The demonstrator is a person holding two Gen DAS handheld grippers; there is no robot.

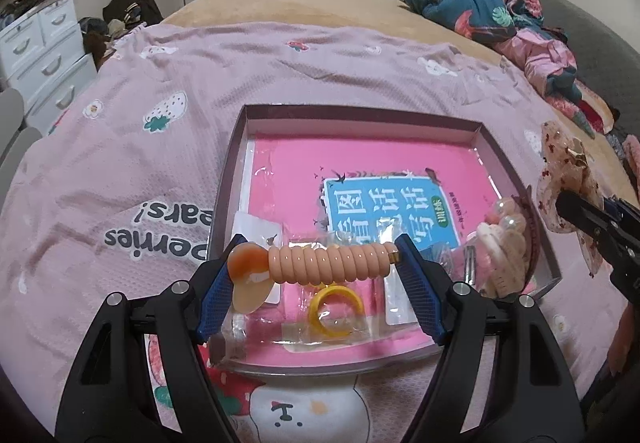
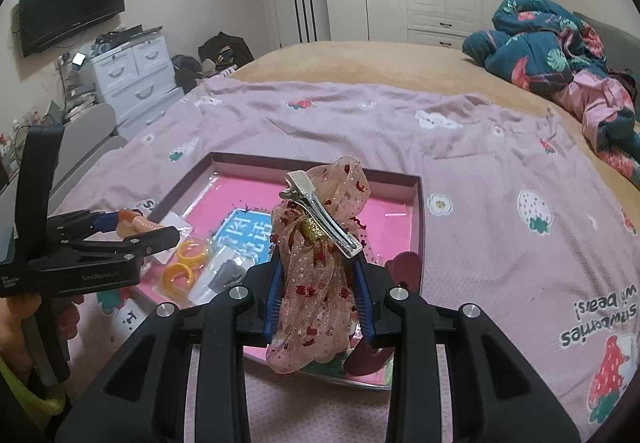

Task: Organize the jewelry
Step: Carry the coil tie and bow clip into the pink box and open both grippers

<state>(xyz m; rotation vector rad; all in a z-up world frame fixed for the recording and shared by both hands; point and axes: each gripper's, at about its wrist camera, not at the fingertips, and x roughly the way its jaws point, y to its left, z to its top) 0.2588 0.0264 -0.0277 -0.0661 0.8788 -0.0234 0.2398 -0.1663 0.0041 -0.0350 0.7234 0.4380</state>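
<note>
My left gripper (image 1: 320,263) is shut on a peach spiral hair coil (image 1: 328,261) with an orange charm at its left end, held crosswise between the blue pads above the near part of a shallow box (image 1: 360,109). The box lies on the bed and holds a pink book (image 1: 360,171), bagged yellow rings (image 1: 336,309) and pale hair claws (image 1: 504,243). My right gripper (image 2: 320,283) is shut on a pink tulle bow hair clip (image 2: 316,283) with a silver clasp (image 2: 324,215), over the box's near right corner. A dark red claw clip (image 2: 404,263) lies behind it.
The box rests on a pink strawberry-print sheet (image 2: 500,171) spread over a tan bed. A blue floral quilt (image 2: 540,39) is heaped at the far right. White drawers (image 2: 132,79) and a wall TV (image 2: 72,3) stand on the left. A hand (image 2: 16,323) holds the left gripper.
</note>
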